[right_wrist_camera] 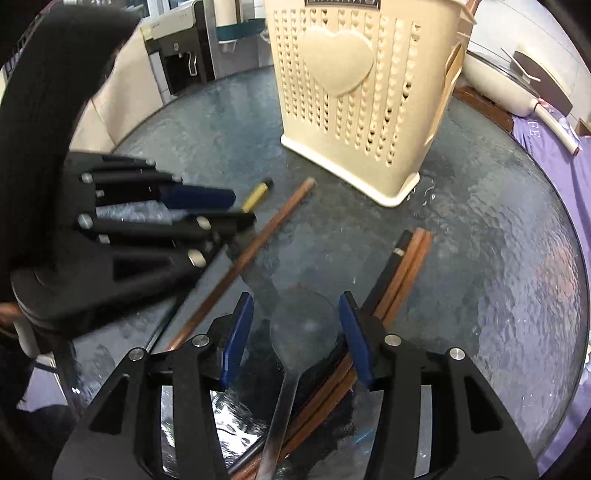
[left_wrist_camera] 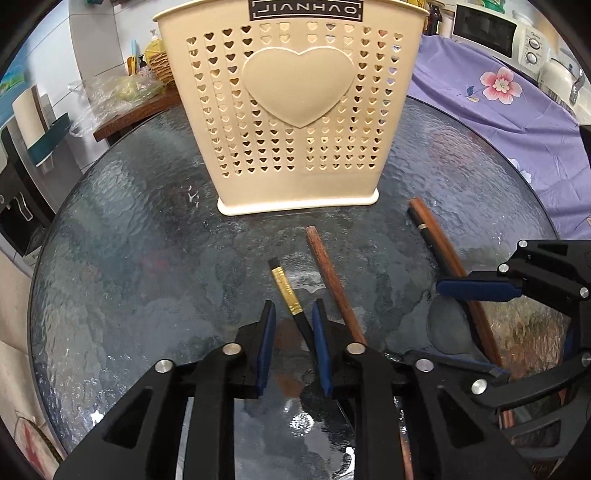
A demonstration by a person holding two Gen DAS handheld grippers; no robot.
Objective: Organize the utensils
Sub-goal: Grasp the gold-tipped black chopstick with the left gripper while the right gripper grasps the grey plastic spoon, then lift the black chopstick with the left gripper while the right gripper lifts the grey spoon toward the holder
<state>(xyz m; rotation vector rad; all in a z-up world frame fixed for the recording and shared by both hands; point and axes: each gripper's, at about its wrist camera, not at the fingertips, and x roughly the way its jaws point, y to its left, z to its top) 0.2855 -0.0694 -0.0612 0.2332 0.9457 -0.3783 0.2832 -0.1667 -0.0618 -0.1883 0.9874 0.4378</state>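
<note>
A cream utensil holder (left_wrist_camera: 291,110) with heart holes stands at the back of the round glass table (left_wrist_camera: 129,240); it also shows in the right wrist view (right_wrist_camera: 362,96). My left gripper (left_wrist_camera: 293,314) is open around a black chopstick with a gold band (left_wrist_camera: 286,291). A brown chopstick (left_wrist_camera: 332,284) lies just right of it. My right gripper (right_wrist_camera: 295,314) is open over a metal spoon (right_wrist_camera: 299,332), with several brown and black chopsticks (right_wrist_camera: 402,266) lying under its right finger. The left gripper (right_wrist_camera: 218,206) shows in the right wrist view.
A purple flowered cloth (left_wrist_camera: 498,110) covers the surface to the right. A microwave (left_wrist_camera: 484,26) and white appliances stand behind it. Plastic bags (left_wrist_camera: 122,92) lie on a wooden board at the back left.
</note>
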